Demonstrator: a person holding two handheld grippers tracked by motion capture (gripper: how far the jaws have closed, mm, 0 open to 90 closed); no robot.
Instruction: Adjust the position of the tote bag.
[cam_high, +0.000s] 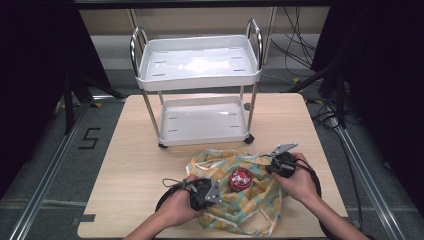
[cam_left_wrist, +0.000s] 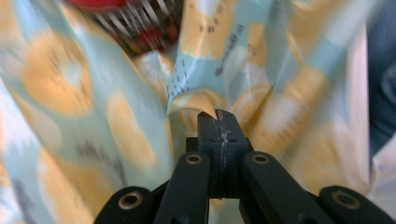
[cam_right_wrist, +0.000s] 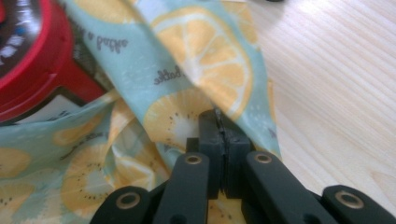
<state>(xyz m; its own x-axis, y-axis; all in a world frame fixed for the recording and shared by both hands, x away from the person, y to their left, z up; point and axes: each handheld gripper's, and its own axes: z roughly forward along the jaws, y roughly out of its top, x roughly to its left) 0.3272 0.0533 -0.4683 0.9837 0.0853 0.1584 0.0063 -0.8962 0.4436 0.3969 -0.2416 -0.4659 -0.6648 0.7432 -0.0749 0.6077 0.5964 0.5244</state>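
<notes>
A light-blue cloth (cam_high: 245, 210) printed with lemon slices lies crumpled on the wooden table, with a red-lidded jar (cam_high: 240, 178) sitting in its middle. My left gripper (cam_high: 212, 192) is at the cloth's left side, left of the jar. In the left gripper view its jaws (cam_left_wrist: 218, 119) are shut on a raised fold of the cloth (cam_left_wrist: 116, 126), and the jar (cam_left_wrist: 126, 18) is blurred at the top. My right gripper (cam_high: 272, 165) is at the cloth's right edge. Its jaws (cam_right_wrist: 217, 119) are shut on the cloth's hem (cam_right_wrist: 196, 70), beside the jar (cam_right_wrist: 28, 60).
A white two-shelf cart (cam_high: 197, 82) with chrome handles stands at the back of the table (cam_high: 135, 165), its wheels just beyond the cloth. Bare wood lies left of the cloth. Cables trail over the floor at the right.
</notes>
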